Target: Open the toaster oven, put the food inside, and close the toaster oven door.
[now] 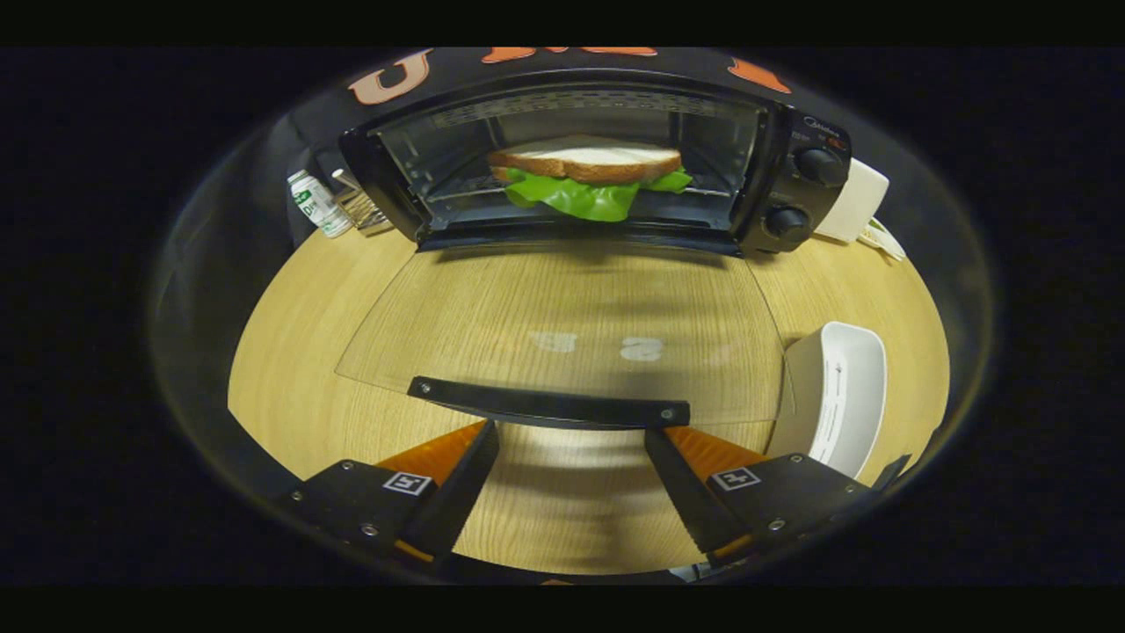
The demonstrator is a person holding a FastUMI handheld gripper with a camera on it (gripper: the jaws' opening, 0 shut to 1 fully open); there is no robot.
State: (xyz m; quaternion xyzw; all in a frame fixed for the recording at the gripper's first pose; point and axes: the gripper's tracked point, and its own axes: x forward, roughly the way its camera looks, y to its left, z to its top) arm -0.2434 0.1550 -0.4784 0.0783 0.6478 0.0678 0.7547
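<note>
Brand script on oven point(580, 158) control panel, above upper knob point(817, 165): too small to read. Bottle point(318, 204) left of oven: green-white label, illegible. White tray point(835, 400) on right: thin printed line, illegible. Square marker tags on both fingers point(409, 483) of gripper point(571, 457), fingers apart.

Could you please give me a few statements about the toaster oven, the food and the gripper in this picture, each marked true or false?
1. The toaster oven door is folded down open. True.
2. The sandwich lies on the wooden table. False: it sits on the rack inside the oven.
3. The gripper is open, its fingertips just under the door handle. True.
4. A white dish sits inside the oven. False: it is on the table, beside the door.
</note>
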